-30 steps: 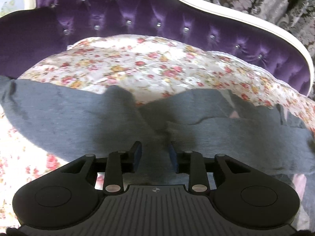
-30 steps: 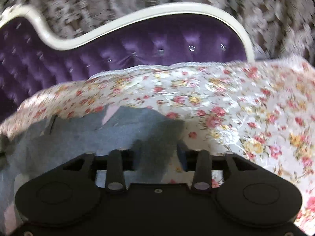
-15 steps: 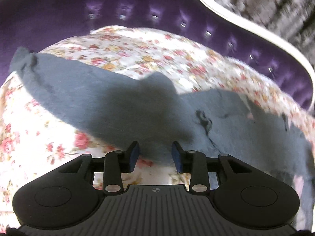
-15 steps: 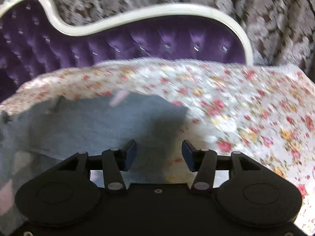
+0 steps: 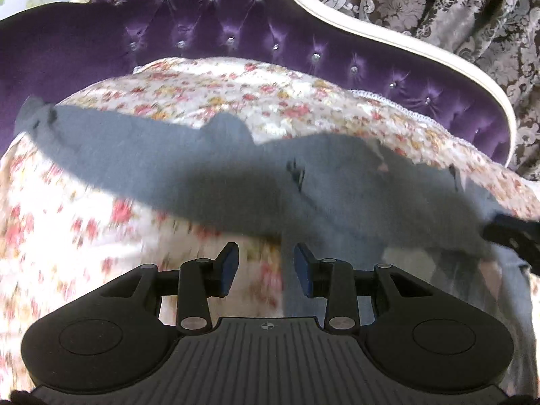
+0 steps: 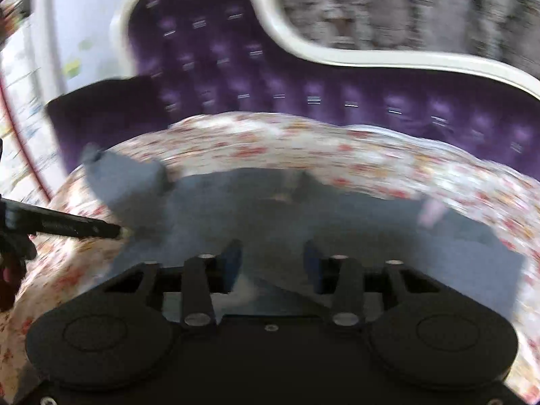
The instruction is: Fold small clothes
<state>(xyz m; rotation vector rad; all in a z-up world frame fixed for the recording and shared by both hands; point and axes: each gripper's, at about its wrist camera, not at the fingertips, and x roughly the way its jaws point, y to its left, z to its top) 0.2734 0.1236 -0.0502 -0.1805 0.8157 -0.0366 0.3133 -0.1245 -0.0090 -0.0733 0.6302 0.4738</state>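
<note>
left gripper (image 5: 265, 266) gapped, empty | right gripper (image 6: 271, 263) closing over garment (image 6: 337, 222), no grip yet | risk: pinches one layer, fold skews

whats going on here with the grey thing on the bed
A person with a gripper in each hand is folding a small grey garment spread on a floral bedspread. The left gripper hangs open just off its near edge, holding nothing. The right gripper is over the cloth, jaws closing, no clear grip yet.
</note>
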